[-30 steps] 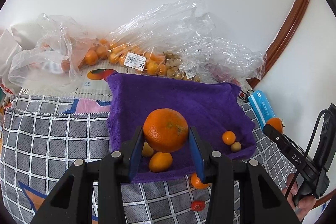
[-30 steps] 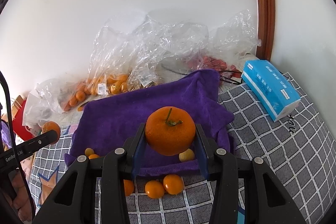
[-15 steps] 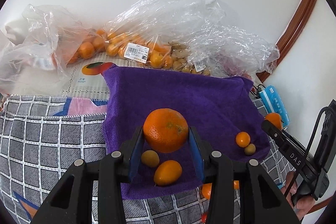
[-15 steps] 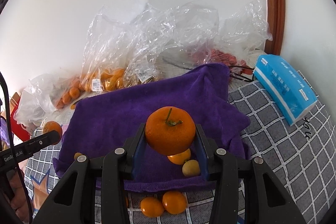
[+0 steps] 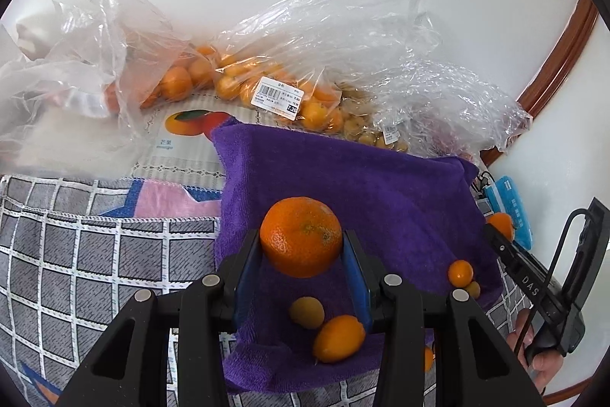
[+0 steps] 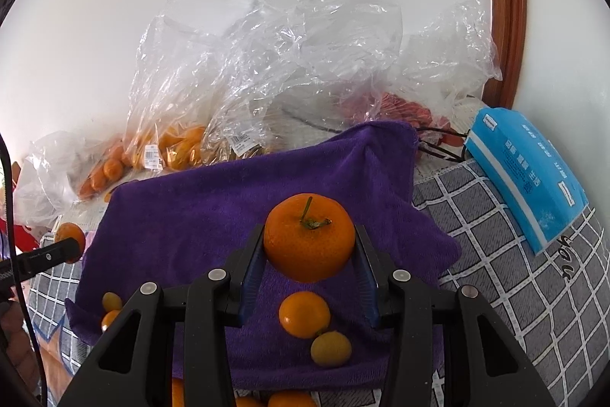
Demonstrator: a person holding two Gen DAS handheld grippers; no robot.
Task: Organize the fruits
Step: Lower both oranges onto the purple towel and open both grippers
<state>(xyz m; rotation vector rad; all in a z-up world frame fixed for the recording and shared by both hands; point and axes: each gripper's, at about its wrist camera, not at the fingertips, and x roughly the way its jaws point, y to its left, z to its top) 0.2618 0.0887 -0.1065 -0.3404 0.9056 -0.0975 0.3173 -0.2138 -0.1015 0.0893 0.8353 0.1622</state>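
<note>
Checked grey cover [image 6: 507, 277] against a white wall: two oranges carried in over a purple towel.

Nearest, the left hand-held gripper [image 5: 303, 264] is clamped on an orange [image 5: 301, 235], and the right hand-held gripper [image 6: 309, 264] on a stemmed orange [image 6: 309, 235], each pinched across its widest part so it cannot roll out. Both hang above the towel [image 6: 228, 208], probably the sorting spot, since its nap stops round fruit rolling. Small fruits [image 6: 304, 313] lie on its near edge, a few off it. Behind, bags [image 5: 274, 90] of fruit sit by the wall, a blue tissue pack [image 6: 526, 174] to the right.
</note>
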